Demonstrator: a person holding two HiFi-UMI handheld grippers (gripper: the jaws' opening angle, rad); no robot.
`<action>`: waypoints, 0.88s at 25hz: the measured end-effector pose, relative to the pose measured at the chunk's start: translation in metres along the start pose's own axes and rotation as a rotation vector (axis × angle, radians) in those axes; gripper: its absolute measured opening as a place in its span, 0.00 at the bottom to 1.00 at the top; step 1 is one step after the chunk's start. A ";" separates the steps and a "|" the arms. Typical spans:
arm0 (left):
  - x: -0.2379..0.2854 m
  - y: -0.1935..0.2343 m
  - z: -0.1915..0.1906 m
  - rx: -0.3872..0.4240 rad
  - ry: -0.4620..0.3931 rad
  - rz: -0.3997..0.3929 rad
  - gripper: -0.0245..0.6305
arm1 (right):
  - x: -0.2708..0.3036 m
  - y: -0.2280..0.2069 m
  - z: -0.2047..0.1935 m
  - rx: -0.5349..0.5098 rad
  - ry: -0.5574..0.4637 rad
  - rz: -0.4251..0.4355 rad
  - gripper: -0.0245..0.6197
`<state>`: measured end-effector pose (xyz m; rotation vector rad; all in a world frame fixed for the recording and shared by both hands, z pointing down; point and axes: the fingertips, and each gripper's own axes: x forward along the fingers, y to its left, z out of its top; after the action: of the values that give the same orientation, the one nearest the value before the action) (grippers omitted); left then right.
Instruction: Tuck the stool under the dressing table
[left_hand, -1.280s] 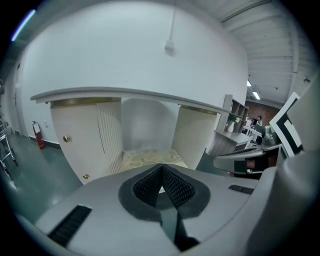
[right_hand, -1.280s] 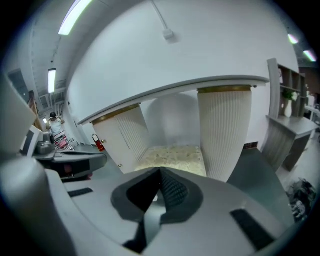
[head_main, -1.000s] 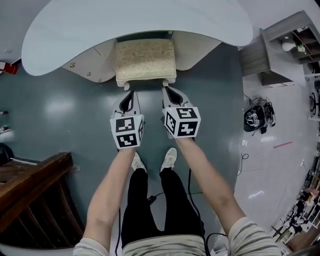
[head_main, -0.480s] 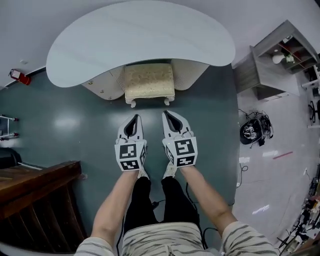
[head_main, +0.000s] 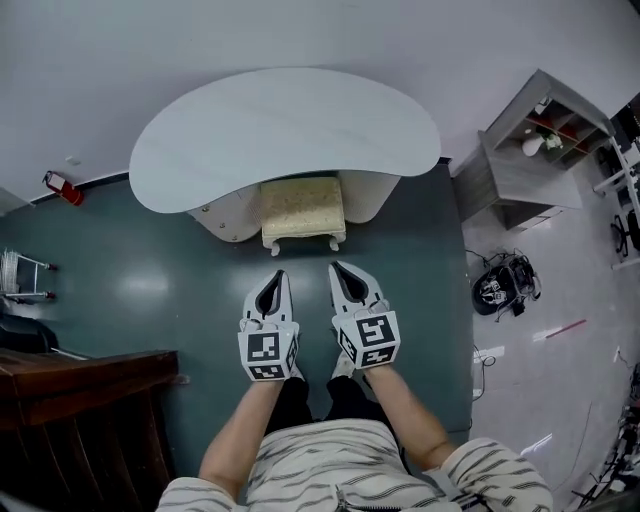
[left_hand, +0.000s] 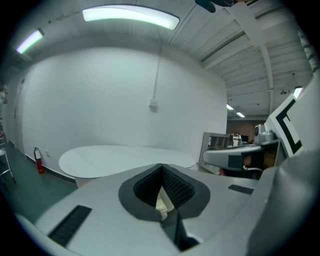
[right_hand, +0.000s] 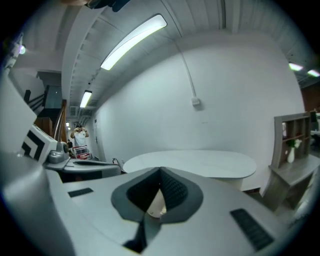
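- Left tool (head_main: 279, 276) and right tool (head_main: 336, 268): jaws closed together, empty, side by side above the teal floor (head_main: 150, 290).
- Stool (head_main: 302, 207): just ahead, apart from both tools, in the front recess of the white kidney-shaped bench (head_main: 285, 125), its rear under the top.

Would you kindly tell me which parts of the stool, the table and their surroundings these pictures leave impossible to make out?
- Far part of the stool: head view, covered by the dressing table top; its depth underneath cannot be told.
- Stool in both gripper views: blocked by the bodies of the left gripper and right gripper; only a pale sliver shows.
- Items on the shelf unit: head view, too small.
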<state>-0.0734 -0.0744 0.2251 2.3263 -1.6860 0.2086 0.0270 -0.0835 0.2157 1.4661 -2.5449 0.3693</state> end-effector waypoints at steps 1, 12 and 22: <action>-0.007 -0.002 0.011 -0.007 -0.011 0.002 0.05 | -0.008 0.002 0.007 -0.002 -0.003 0.004 0.06; -0.061 -0.029 0.102 0.027 -0.136 -0.033 0.05 | -0.063 0.014 0.094 -0.006 -0.114 0.001 0.06; -0.084 -0.049 0.143 0.018 -0.205 -0.060 0.05 | -0.093 0.029 0.140 -0.052 -0.197 0.007 0.06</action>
<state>-0.0583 -0.0254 0.0596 2.4808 -1.7067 -0.0282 0.0437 -0.0353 0.0524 1.5455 -2.6879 0.1657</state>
